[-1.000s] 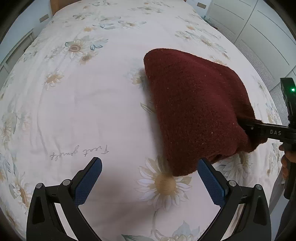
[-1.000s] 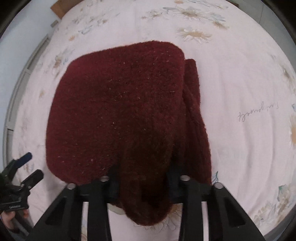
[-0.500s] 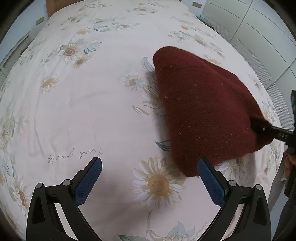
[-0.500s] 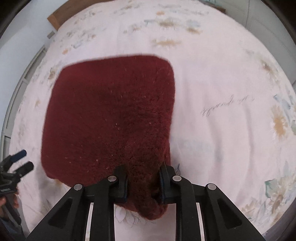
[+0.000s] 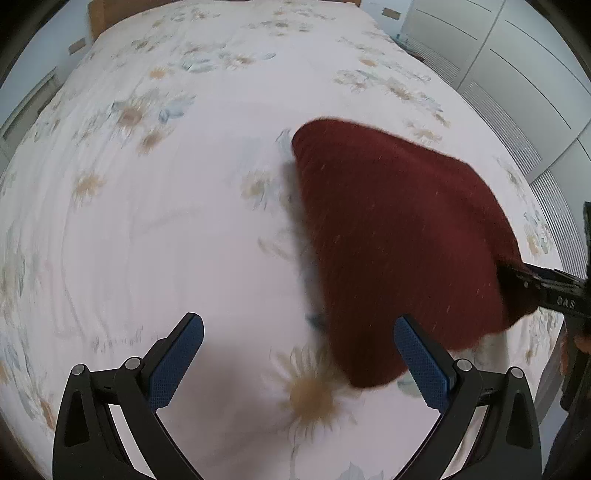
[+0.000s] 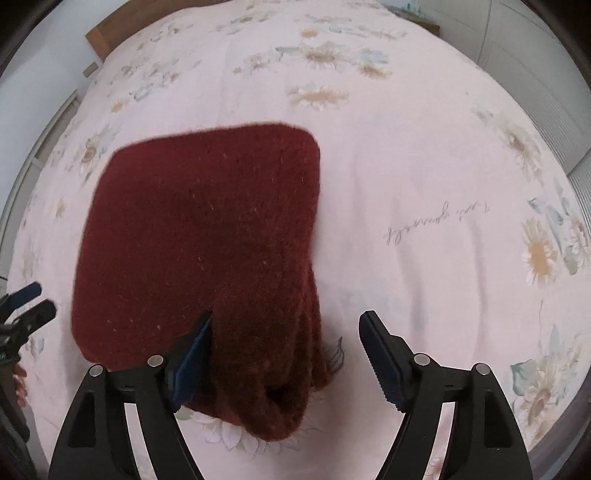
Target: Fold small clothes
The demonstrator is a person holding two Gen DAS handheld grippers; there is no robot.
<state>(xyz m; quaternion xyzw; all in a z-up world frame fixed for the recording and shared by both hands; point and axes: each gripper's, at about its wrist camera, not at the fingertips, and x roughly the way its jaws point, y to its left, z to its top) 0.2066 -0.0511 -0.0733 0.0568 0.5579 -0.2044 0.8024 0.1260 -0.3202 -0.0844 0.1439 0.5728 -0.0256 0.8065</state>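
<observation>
A dark red knitted garment (image 6: 199, 236) lies folded on the flowered bedspread (image 6: 424, 166). In the right wrist view my right gripper (image 6: 286, 354) is open, its jaws wide apart, with the garment's near bunched edge lying between them against the left finger. In the left wrist view the garment (image 5: 399, 236) lies to the right, and my left gripper (image 5: 299, 354) is open and empty above the bedspread (image 5: 166, 221), left of the garment's near corner. The right gripper (image 5: 517, 277) shows at the garment's right edge.
White wardrobe doors (image 5: 517, 55) stand beyond the bed's right side. A wooden headboard (image 6: 107, 33) is at the far end. The left gripper (image 6: 27, 302) shows at the left edge of the right wrist view.
My right gripper has opened and let go of the garment's edge. The garment has settled flatter on the bed. The left gripper has drawn back a little.
</observation>
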